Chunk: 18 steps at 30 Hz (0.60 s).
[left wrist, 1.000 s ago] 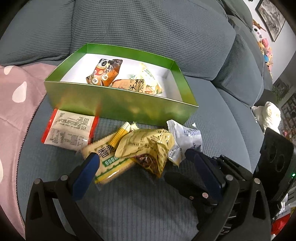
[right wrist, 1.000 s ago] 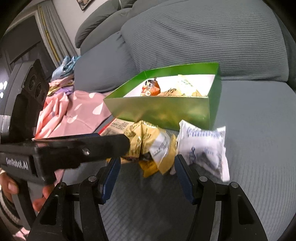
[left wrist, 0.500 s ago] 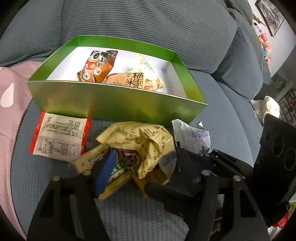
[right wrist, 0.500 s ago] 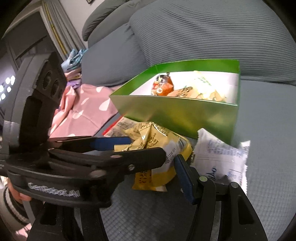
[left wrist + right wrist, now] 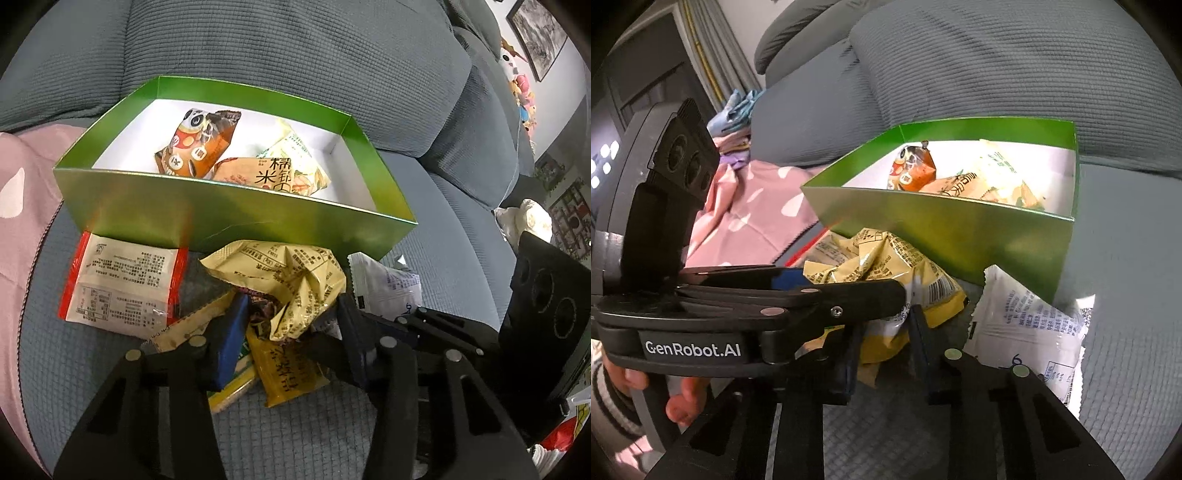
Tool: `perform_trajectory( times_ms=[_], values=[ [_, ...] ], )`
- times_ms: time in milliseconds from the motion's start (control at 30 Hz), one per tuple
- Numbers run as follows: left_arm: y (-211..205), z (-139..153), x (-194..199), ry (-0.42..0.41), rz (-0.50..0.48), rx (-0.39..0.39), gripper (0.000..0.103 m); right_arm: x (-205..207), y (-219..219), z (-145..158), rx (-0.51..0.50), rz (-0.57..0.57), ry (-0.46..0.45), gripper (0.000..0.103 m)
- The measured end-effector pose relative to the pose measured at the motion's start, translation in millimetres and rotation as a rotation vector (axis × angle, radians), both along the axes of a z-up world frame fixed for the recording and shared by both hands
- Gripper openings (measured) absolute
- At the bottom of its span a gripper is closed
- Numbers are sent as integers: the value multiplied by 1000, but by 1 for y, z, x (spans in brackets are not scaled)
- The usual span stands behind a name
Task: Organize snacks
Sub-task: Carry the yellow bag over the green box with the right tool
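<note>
Snacks lie on the grey sofa seat [image 5: 436,206], which carries everything. The green box [image 5: 229,221] sits near the backrest, holding a panda packet [image 5: 199,144] and a rice-cracker packet [image 5: 273,173]. Against its front wall lie a red-edged sachet [image 5: 122,284], a white sachet [image 5: 1027,332] and a crumpled yellow packet [image 5: 295,284]. The left gripper [image 5: 291,332] is closing around that yellow packet; the right gripper [image 5: 882,354] pinches its lower edge.

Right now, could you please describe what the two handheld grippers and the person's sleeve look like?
Both grippers are matte black plastic with silver round pivot pins and blue pads on the fingers. The left gripper carries white "GenRobot.AI" lettering on its side and a black block with round lens-like recesses. The hand holding it emerges from a black-and-white striped sleeve.
</note>
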State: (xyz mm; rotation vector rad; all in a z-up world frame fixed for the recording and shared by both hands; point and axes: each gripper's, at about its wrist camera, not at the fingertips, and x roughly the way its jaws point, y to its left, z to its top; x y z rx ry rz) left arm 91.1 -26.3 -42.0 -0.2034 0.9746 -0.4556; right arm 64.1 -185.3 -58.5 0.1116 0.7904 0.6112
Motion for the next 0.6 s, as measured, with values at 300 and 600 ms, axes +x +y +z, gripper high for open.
perform_trajectory(
  times_ms=[300,600],
  values=[
    [-1,33,-20,-124,-17,39,48,-13,3,23,15,-9,-86,25],
    [0,64,-27,-193,-19,13,48,-25,6,58,14,-11,-171,25]
  ],
)
